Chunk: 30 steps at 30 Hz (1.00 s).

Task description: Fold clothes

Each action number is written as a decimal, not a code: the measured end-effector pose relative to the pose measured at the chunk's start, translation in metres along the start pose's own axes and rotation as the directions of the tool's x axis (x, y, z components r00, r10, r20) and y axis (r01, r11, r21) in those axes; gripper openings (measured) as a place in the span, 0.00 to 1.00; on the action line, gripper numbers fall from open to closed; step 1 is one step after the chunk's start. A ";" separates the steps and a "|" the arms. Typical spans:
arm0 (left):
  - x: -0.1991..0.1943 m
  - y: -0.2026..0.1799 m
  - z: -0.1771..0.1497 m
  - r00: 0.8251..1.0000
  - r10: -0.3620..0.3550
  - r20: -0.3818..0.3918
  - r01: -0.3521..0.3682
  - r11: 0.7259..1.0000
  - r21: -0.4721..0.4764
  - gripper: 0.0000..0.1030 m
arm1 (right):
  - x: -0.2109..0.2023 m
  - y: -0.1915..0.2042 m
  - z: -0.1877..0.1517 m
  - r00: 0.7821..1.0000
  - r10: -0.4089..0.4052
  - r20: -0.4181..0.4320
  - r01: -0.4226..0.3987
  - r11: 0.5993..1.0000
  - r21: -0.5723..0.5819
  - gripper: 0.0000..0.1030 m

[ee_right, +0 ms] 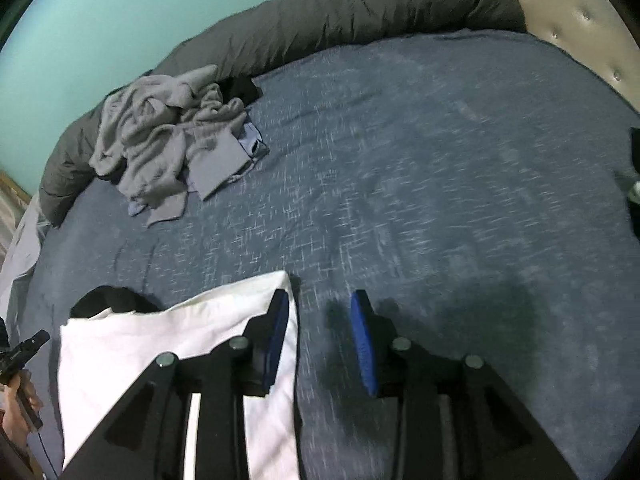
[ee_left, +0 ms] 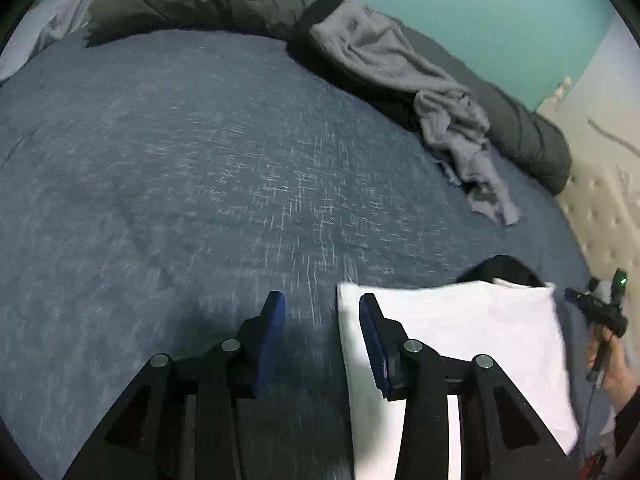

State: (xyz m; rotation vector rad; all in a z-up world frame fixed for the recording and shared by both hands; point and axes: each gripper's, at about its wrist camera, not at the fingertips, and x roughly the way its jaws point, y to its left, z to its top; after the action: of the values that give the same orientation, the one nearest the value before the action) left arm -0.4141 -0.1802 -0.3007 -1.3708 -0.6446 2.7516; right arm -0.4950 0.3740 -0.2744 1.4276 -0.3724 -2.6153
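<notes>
Blue bedspread [ee_left: 180, 168] under both gaping grippers, folded white garment [ee_left: 472, 328] between.

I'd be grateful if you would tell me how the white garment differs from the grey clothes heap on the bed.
The white garment lies flat with straight edges, apparently folded; the grey heap is crumpled and unfolded. The white garment sits near both grippers, with black cloth showing behind it; the grey heap lies far off against the dark duvet. The white garment is one piece; the heap shows several cloths. Both rest on the blue bedspread, and neither is gripped.
</notes>
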 end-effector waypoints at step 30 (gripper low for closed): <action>-0.130 -0.007 -0.209 0.947 -0.096 -0.307 0.135 0.985 0.108 0.47 | -0.133 -0.009 -0.230 0.956 0.082 -0.281 -0.159 0.951 -0.265 0.41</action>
State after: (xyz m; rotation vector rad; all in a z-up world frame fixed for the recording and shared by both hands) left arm -0.1751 -0.1218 -0.3103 -1.6183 -0.5042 2.3766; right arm -0.2292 0.3804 -0.2894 1.5691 -0.0439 -2.2288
